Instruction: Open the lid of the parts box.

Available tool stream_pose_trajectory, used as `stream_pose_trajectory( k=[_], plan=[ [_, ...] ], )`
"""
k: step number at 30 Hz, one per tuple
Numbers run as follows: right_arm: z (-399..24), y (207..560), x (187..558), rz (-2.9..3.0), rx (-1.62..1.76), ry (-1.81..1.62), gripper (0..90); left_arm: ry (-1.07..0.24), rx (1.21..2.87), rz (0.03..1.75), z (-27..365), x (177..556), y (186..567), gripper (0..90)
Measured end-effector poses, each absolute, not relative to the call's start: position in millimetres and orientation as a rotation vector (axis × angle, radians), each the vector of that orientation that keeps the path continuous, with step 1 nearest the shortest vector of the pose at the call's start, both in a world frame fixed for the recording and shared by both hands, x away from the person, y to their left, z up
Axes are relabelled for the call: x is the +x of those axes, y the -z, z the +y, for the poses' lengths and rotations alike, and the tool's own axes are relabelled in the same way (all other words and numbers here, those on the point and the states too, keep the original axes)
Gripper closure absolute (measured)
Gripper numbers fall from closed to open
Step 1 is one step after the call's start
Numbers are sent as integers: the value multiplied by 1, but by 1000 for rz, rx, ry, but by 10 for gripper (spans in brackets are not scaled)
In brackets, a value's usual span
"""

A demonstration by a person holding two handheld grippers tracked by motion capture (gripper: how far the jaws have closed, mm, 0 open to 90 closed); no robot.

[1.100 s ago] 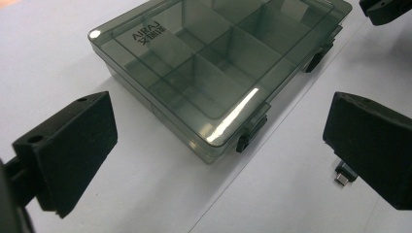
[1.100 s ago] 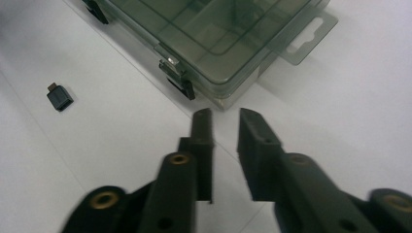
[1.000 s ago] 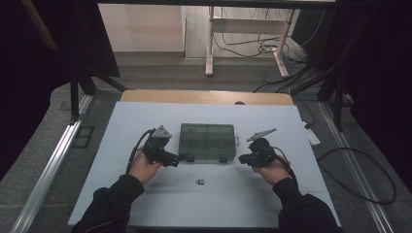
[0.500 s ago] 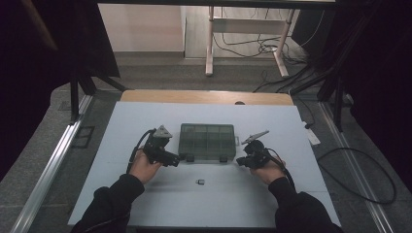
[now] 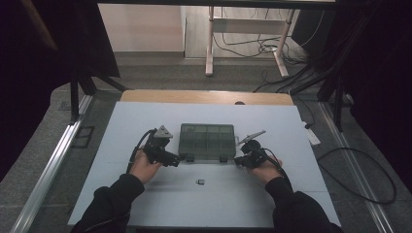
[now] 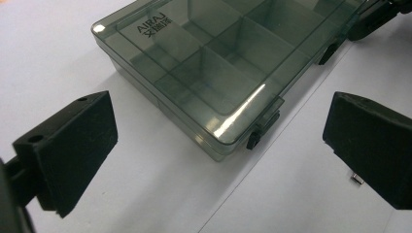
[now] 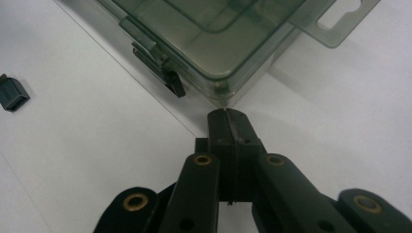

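A smoky clear compartment box (image 5: 207, 141) lies lid-down-shut on the white table, with two dark latches on its near side (image 6: 256, 137) (image 7: 167, 73). My left gripper (image 5: 171, 159) is at the box's near left corner, jaws wide open with nothing between the pads (image 6: 73, 145). My right gripper (image 5: 239, 160) is shut and empty, its tip (image 7: 227, 119) just short of the box's near right corner (image 7: 221, 90). A small dark part (image 5: 200, 182) (image 7: 12, 93) lies loose on the table in front of the box.
The white table top (image 5: 116, 126) ends at a wooden strip (image 5: 204, 97) at the back. A metal rail (image 5: 48, 165) runs along the left side. Cables (image 5: 359, 174) trail on the floor at the right. A white label (image 5: 313, 137) lies near the right edge.
My right gripper has slid left toward the box's near right corner. The left gripper and the box have stayed put.
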State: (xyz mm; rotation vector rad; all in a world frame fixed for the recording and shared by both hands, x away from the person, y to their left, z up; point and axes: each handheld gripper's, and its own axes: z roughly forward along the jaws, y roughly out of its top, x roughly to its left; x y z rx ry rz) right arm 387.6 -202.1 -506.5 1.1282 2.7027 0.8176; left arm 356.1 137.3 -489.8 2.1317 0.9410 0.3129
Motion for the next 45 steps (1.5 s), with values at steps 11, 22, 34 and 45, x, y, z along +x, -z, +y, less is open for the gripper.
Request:
stream_pose_trajectory(
  k=[11, 22, 34, 45],
  plan=[
    [-205, 499, 385, 2678, 1111, -858, 891, -299, 2141, 946, 138, 357, 490, 1],
    [-209, 494, 384, 2661, 1113, -890, 891, -292, 2119, 967, 143, 358, 488, 0],
    [-211, 490, 383, 2650, 1113, -926, 891, -260, 2084, 986, 145, 358, 486, 0],
    [-211, 481, 378, 2595, 1086, -991, 891, -270, 2055, 1015, 160, 360, 481, 7]
  ],
)
